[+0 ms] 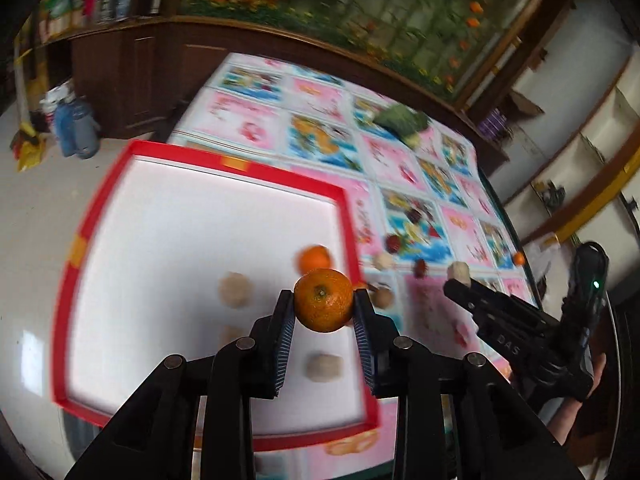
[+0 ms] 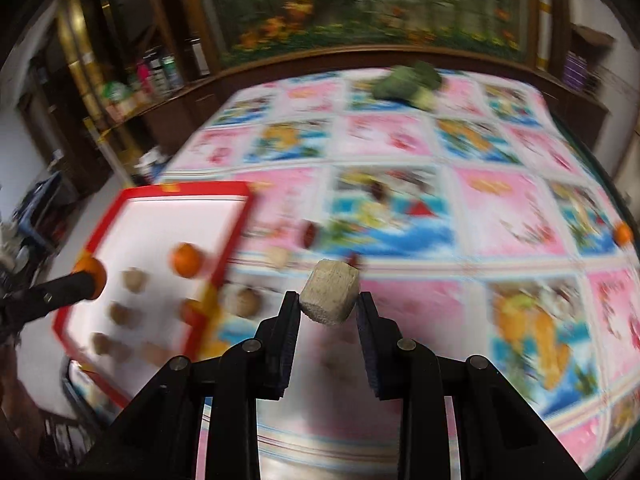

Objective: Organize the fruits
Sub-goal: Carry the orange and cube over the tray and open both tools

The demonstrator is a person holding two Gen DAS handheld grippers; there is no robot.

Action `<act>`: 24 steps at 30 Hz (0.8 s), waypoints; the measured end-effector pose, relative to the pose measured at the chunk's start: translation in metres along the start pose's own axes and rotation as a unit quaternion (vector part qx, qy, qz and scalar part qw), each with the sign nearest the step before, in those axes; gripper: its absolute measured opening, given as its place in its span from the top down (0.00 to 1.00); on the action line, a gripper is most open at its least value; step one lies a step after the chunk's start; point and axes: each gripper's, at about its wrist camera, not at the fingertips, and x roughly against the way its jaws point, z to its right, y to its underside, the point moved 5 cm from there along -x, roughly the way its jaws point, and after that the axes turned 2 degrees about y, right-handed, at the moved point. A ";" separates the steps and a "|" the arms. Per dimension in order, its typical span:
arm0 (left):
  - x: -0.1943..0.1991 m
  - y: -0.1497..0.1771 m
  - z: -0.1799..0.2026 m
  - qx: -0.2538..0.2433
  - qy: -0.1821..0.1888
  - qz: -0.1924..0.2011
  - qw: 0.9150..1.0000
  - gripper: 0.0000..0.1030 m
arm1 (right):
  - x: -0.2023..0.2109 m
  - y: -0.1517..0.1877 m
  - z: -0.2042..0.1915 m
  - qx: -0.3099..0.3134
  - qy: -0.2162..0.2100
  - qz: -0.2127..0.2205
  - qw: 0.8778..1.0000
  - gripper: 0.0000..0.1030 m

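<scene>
Mid-task. Left gripper point(image 1: 324, 306) fingers clamp a mandarin point(image 1: 323, 300) above the red-rimmed tray point(image 1: 200, 154); right gripper point(image 2: 329, 300) fingers hold a beige chunk point(image 2: 330, 298) over the counter point(image 2: 460, 200). Tray holds several pieces already; some remain outside, apparently red dates, too blurred to tell.

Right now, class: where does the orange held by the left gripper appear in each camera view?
Left wrist: orange at centre, clamped in the left gripper.
Right wrist: same orange at far left edge, over the tray.
Shared landmark: red-rimmed tray.
</scene>
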 end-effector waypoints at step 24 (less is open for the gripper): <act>-0.006 0.004 -0.090 0.061 -0.076 -0.021 0.995 0.72 | -0.097 -0.039 -0.185 0.145 -0.095 -0.061 0.983 0.72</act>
